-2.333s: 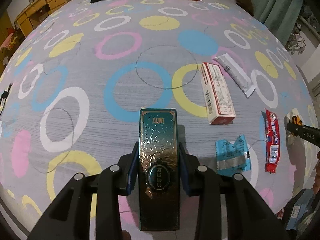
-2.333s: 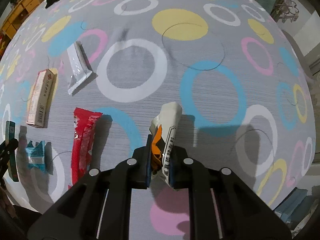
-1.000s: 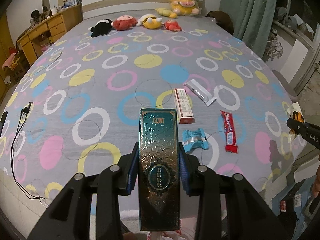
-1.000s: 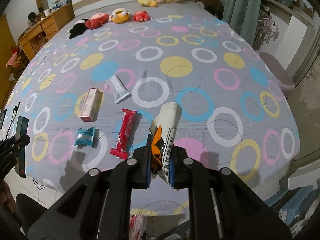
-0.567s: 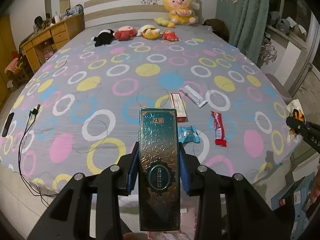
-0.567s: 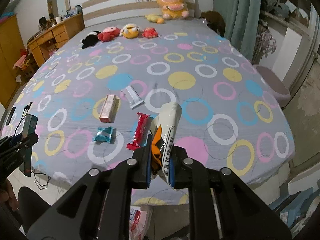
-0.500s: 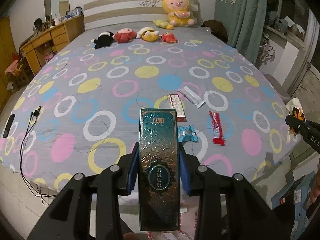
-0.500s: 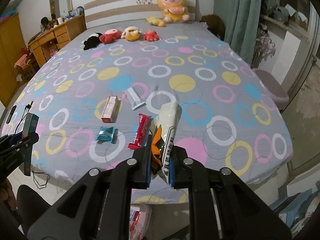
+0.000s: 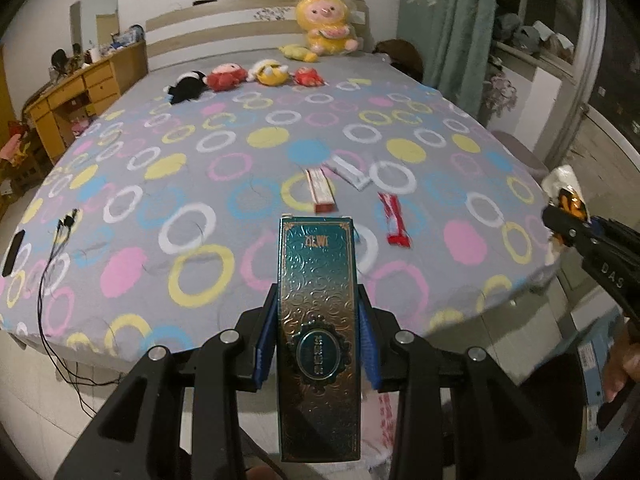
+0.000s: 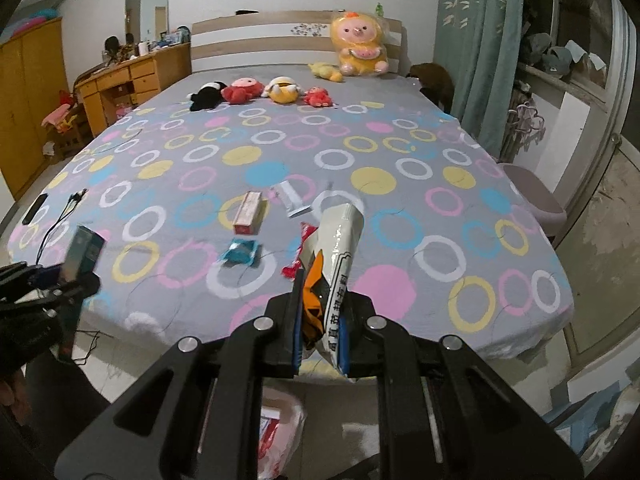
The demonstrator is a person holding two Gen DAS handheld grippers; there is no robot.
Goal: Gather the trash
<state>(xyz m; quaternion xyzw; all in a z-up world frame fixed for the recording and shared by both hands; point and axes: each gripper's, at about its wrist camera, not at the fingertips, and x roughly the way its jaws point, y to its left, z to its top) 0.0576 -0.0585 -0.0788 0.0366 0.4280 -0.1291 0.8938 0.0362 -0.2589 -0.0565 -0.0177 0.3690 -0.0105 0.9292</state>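
Both grippers have pulled back from the bed [image 9: 120,208] since the earlier frames, so its near edge and the floor now show.

Left wrist view: the left gripper [image 9: 316,344] is clamped on a teal embossed box [image 9: 318,320], held off the near edge. On the bed beyond lie a red-and-white carton [image 9: 320,194], a white wrapper [image 9: 348,172] and a red wrapper [image 9: 394,220].

Right wrist view: the right gripper [image 10: 320,328] pinches a white-and-orange packet [image 10: 334,276]. A blue wrapper [image 10: 240,252] lies left of it.
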